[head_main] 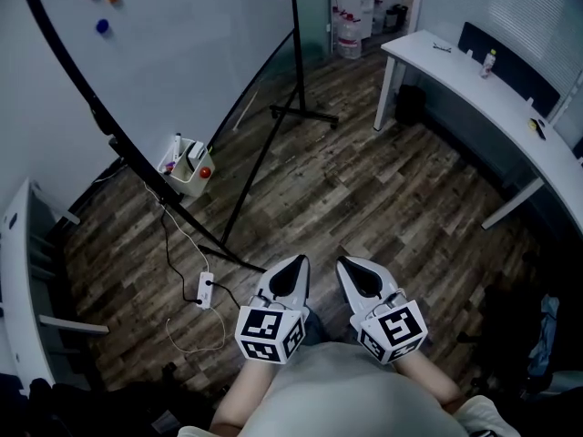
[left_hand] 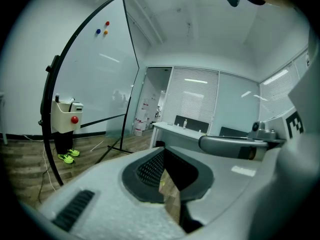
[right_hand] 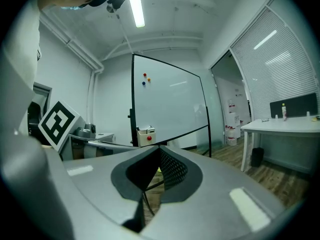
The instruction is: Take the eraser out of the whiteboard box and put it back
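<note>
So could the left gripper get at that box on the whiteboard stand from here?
Probably not yet. The left gripper sits close to the person's body, and the box hangs well across the floor. Nothing seems to block the way; stepping closer should do.

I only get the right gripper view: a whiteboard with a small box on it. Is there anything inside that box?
Observer: Yes. Seen from above in the head view, the box is open on top and a few white items stand up in it. I cannot tell what each one is.
Operator: Is anything lying on the floor over there?
Observer: A white power strip lies on the wooden floor with cables trailing from it.
Operator: What is the other hand doing?
Observer: The left hand-held gripper has its jaws together with nothing between them. It is close to the person's body, well away from the box.
</note>
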Demonstrator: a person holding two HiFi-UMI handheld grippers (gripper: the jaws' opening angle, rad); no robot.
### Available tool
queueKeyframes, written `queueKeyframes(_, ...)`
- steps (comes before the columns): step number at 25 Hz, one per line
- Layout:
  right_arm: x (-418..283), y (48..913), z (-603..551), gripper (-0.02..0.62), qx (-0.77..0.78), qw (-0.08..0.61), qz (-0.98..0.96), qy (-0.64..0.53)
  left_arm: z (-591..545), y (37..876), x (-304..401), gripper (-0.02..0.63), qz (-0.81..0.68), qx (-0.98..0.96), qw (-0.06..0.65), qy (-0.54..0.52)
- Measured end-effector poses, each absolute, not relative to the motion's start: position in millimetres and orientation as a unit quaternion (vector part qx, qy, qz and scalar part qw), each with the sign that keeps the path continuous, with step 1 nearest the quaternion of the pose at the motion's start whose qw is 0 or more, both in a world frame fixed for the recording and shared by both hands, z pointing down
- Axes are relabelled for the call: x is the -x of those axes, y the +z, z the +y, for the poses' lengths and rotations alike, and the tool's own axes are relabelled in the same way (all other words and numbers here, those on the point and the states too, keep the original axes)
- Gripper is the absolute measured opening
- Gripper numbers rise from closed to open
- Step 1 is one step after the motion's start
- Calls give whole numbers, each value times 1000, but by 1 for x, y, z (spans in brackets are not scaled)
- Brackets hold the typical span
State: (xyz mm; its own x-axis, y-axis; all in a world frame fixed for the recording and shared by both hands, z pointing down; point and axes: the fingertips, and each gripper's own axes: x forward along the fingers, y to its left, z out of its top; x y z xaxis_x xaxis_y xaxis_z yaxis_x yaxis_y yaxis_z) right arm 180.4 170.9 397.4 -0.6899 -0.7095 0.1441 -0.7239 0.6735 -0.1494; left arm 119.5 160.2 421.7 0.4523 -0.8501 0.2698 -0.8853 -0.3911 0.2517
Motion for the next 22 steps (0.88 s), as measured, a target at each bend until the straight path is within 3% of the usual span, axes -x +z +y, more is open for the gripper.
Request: queueKeyframes(22,-109,389,56,5,-389,47,-915,96,48,423,-46,6,-524,-828,196,47)
